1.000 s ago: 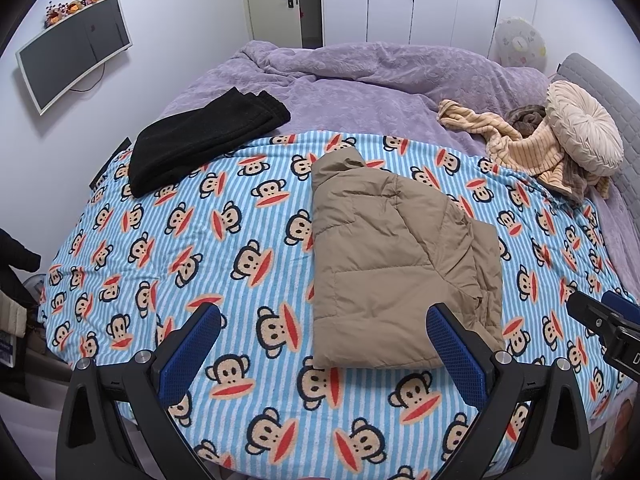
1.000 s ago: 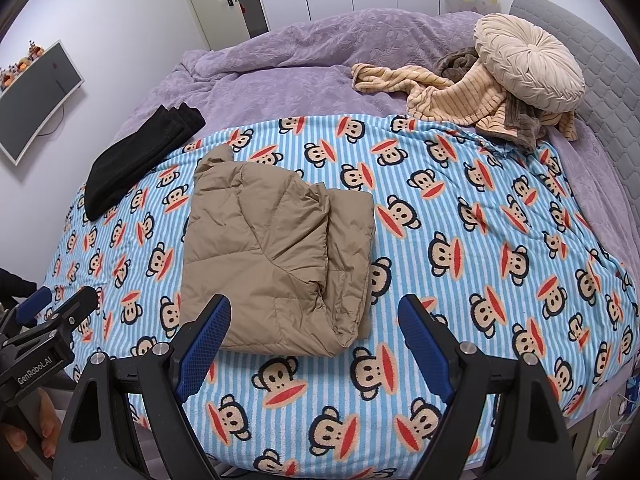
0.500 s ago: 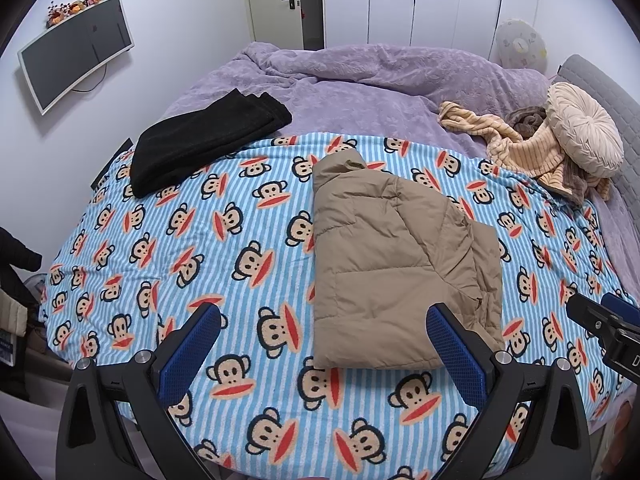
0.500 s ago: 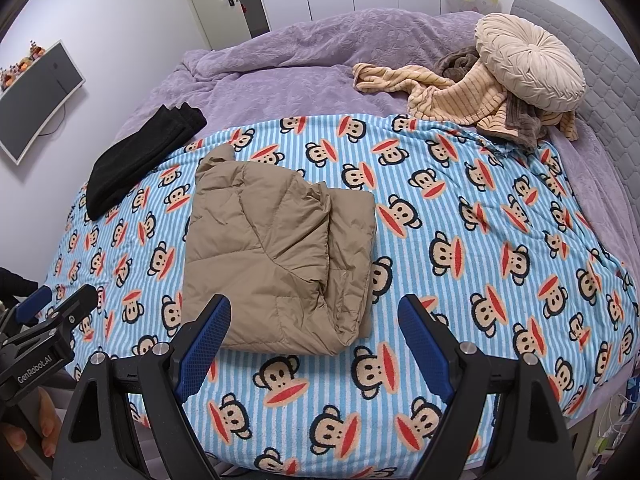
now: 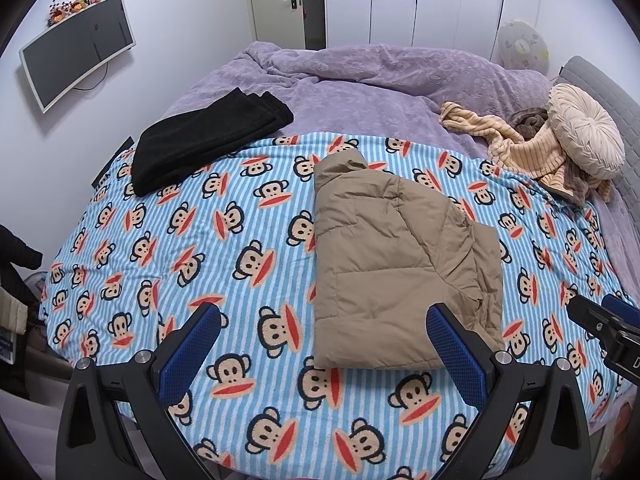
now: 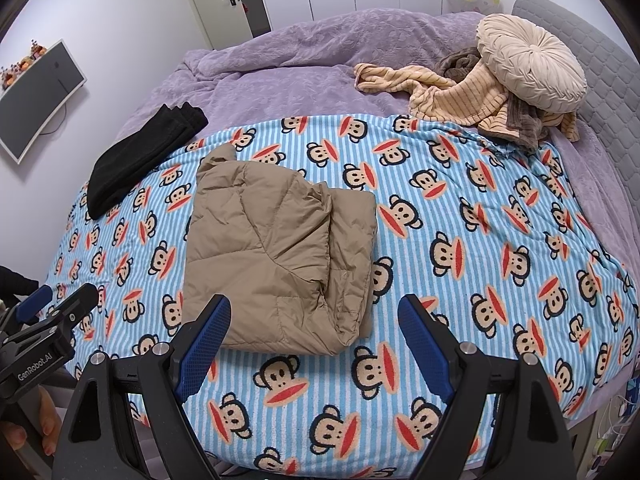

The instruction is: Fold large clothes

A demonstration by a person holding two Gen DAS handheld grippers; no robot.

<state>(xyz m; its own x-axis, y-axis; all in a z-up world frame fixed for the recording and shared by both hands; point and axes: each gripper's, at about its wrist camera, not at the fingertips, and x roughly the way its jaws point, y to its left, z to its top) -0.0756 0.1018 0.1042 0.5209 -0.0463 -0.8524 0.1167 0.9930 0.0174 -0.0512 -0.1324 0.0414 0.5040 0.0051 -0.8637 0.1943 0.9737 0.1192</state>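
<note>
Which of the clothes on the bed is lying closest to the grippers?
The tan puffer jacket, folded on the monkey blanket just ahead of both open grippers. The black garment and striped garment lie farther back.

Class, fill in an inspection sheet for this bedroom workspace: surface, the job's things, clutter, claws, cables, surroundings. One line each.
Surface: monkey-print blanket spread over a purple bed cover.
Job's things: tan padded jacket folded, lying on the blanket.
Clutter: folded black garment; striped yellow cloth; round cushion on top of it.
Claws: left claw and right claw open, empty, above the near edge.
Cables: white cables beside the bed.
Surroundings: wall screen, door.
</note>
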